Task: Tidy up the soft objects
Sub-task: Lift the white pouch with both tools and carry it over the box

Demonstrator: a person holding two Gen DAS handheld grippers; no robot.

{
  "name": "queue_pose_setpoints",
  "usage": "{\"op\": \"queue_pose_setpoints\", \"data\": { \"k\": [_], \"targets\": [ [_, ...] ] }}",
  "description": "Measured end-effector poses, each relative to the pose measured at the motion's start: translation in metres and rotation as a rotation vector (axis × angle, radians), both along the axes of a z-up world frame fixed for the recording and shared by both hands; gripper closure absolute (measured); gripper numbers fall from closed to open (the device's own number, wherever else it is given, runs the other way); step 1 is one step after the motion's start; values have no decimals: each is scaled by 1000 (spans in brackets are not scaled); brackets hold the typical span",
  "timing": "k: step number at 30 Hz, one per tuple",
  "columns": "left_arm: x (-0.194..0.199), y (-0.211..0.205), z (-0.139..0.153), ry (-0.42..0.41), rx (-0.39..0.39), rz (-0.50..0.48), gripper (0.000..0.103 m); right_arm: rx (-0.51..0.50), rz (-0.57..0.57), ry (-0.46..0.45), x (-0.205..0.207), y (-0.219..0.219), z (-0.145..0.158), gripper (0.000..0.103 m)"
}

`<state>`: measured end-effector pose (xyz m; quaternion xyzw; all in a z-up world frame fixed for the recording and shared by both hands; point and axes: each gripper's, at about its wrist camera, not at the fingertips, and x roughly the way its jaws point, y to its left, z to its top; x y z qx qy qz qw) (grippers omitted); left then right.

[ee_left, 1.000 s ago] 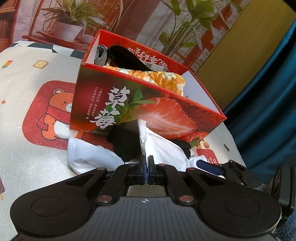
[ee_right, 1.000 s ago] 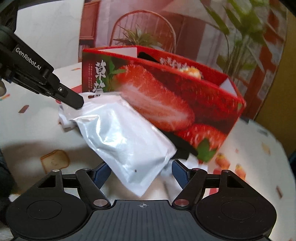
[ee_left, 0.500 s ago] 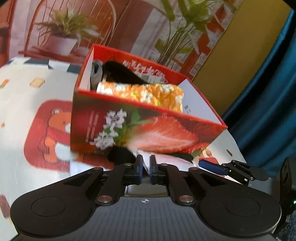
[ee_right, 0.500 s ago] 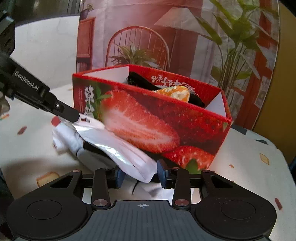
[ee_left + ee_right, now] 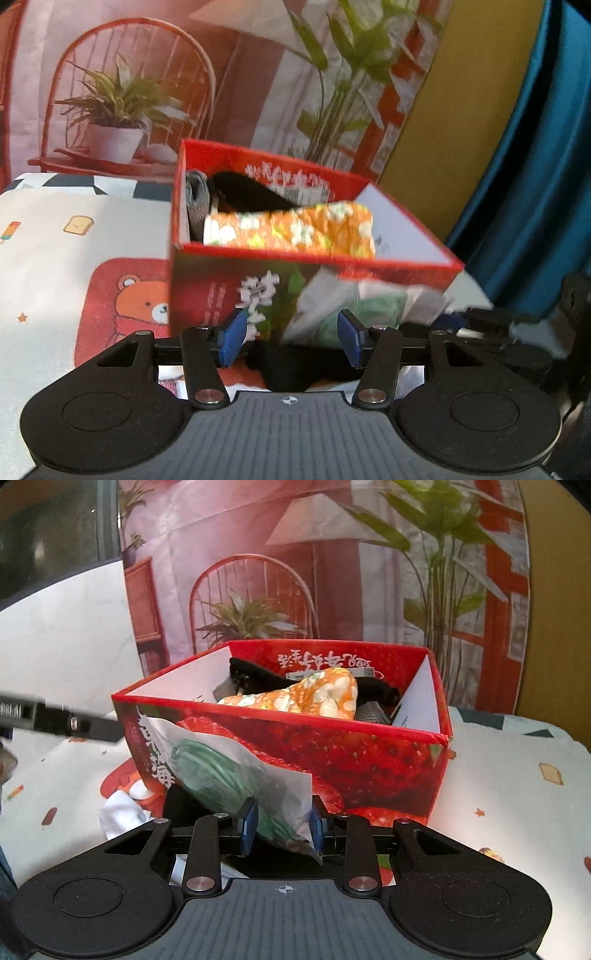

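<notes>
Against the strawberry box (image 5: pixel 369 760) leans a clear bag (image 5: pixel 236 775).

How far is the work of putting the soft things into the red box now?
Done: an orange floral roll and dark items lie in the red box. In hand: the right hand-held gripper is closing on a clear bag. The left hand-held gripper is opening. Left: white cloth outside.

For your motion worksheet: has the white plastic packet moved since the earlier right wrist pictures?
Yes. The white plastic packet, pinched by the closing right tongs, has swung upright and closer against the red strawberry box.
</notes>
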<state>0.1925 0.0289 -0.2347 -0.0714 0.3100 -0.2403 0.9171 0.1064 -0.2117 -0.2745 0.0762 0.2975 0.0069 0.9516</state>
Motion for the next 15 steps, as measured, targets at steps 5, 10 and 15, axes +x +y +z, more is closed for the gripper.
{"op": "queue_pose_setpoints", "data": {
  "k": [5, 10, 15],
  "targets": [
    [9, -18, -8, -27, 56, -61, 46, 38, -29, 3, 0, -4, -1, 75],
    [18, -29, -13, -37, 65, -90, 46, 42, -26, 2, -1, -4, -2, 75],
    [19, -38, -21, -46, 73, -136, 47, 54, -27, -2, -1, -6, -4, 75]
  ]
}}
